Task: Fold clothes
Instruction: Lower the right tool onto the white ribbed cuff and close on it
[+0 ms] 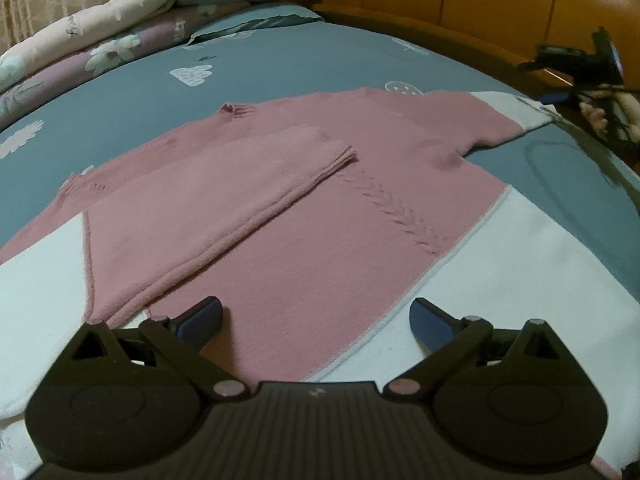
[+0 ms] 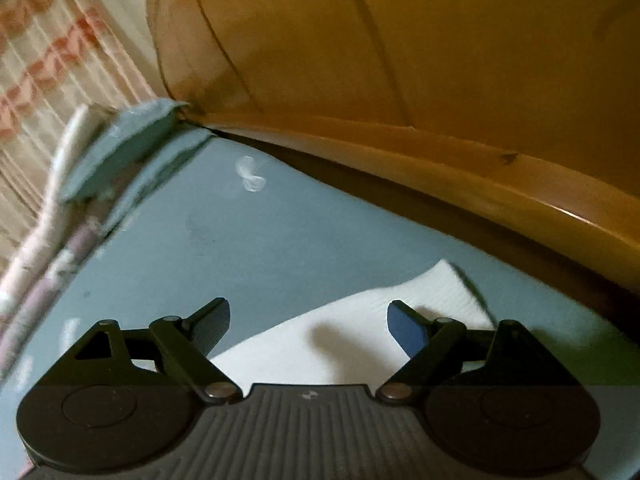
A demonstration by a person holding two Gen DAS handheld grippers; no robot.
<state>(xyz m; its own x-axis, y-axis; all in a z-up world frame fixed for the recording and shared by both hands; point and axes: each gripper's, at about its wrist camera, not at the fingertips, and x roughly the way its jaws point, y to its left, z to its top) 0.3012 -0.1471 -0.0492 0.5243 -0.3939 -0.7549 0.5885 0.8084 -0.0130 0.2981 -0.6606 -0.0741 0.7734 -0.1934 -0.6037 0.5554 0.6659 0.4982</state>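
The sweater (image 1: 320, 208) lay flat on the bed (image 1: 280, 64), pink body with white bands, one sleeve (image 1: 224, 184) already folded across the chest and the other sleeve, its cuff (image 1: 516, 112) white, stretched out toward the far right. The left gripper (image 1: 316, 320) hung low over the near hem, its jaws spread wide with nothing between them, one pad over pink knit and the other over the white band; whether the pads touched the cloth was hard to say from this angle. The hem itself ran out of sight beneath the gripper body. At the right edge of the left view something dark and blurred stood past that cuff, too smeared to name. The right gripper (image 2: 308, 328) hovered over the cuff (image 2: 360, 332), jaws also spread apart and gripping nothing, the white cloth lying below and between them. That view was streaked with blur: pillows (image 2: 124, 148) and a curtain (image 2: 48, 52) at the left were only smudges, and the wooden headboard (image 2: 400, 60) filled the rest, cutting off the remaining bed.
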